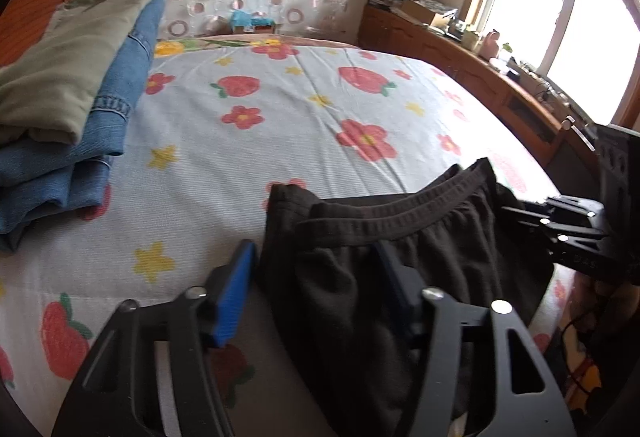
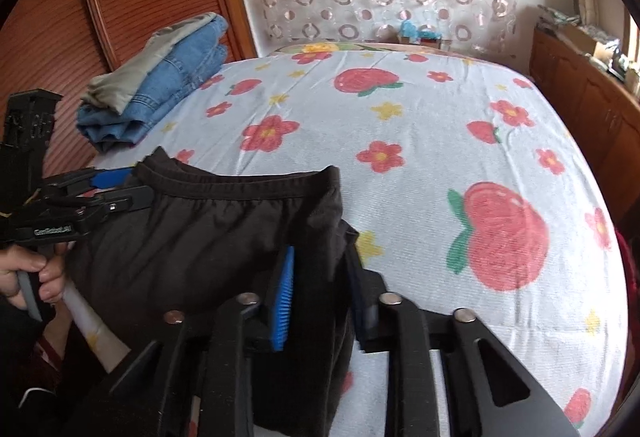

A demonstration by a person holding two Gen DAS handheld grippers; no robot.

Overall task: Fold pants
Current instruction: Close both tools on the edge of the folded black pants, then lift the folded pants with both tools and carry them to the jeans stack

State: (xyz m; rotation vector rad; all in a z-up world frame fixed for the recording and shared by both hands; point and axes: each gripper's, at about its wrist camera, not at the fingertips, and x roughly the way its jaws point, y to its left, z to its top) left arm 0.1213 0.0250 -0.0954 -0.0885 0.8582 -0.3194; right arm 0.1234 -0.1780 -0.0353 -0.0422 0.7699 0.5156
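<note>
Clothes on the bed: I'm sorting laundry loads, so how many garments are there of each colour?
Dark brown: 1, the pants with an elastic waistband, at the near edge of the bed.
Blue: 1, the folded denim jeans, by the wardrobe side.
Olive-grey: 1, a folded garment lying on top of the jeans.
Total: 3 garments.
</note>
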